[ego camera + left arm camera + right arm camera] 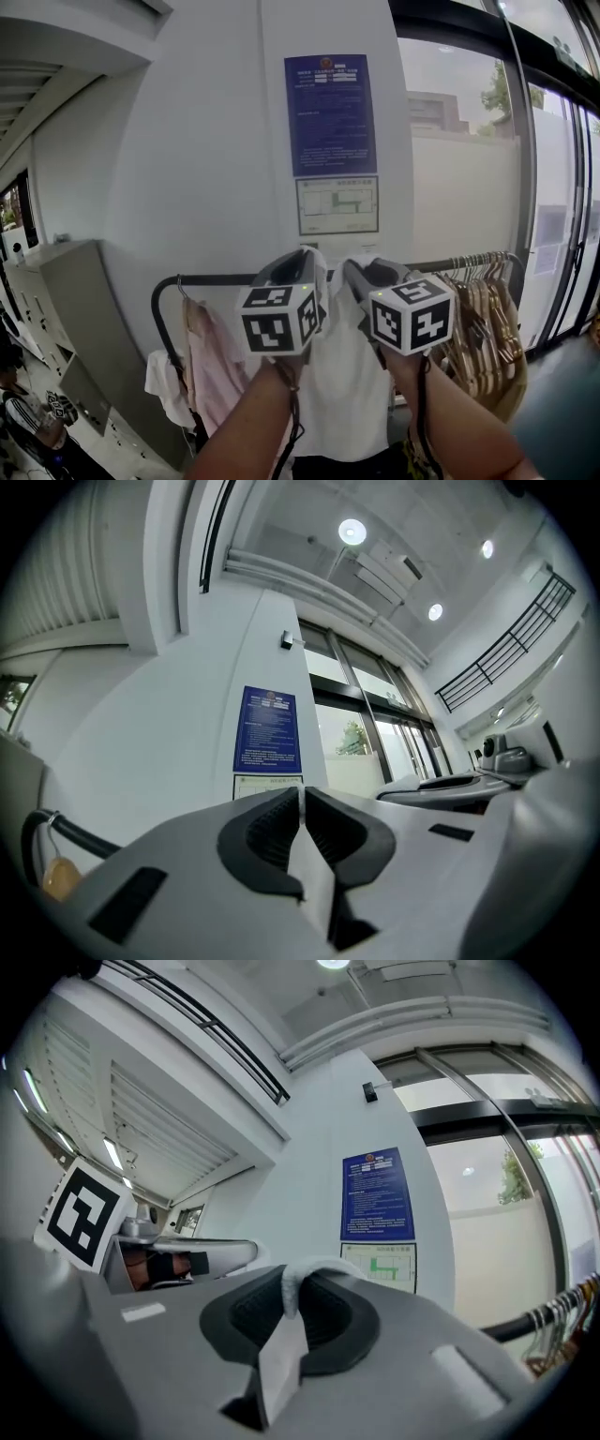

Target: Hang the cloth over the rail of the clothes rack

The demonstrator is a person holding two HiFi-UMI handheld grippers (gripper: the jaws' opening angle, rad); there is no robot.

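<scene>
A white cloth [345, 389] hangs down between my two raised grippers in the head view, in front of the black rail [217, 278] of the clothes rack. My left gripper [310, 259] is shut on the cloth's top edge, seen as a thin white strip [307, 860] pinched between the jaws. My right gripper [360, 270] is shut on a bunched fold of the same cloth [302, 1277]. Both grippers sit side by side at about rail height, pointing toward the white pillar. The rail also shows at the right edge [525, 1324] of the right gripper view.
A pink garment [212, 367] and a small white one [165, 382] hang at the rack's left end. Several wooden hangers [484, 330] crowd its right end. A blue notice [330, 112] is on the pillar behind. A grey cabinet [77, 309] stands left, glass doors [562, 234] right.
</scene>
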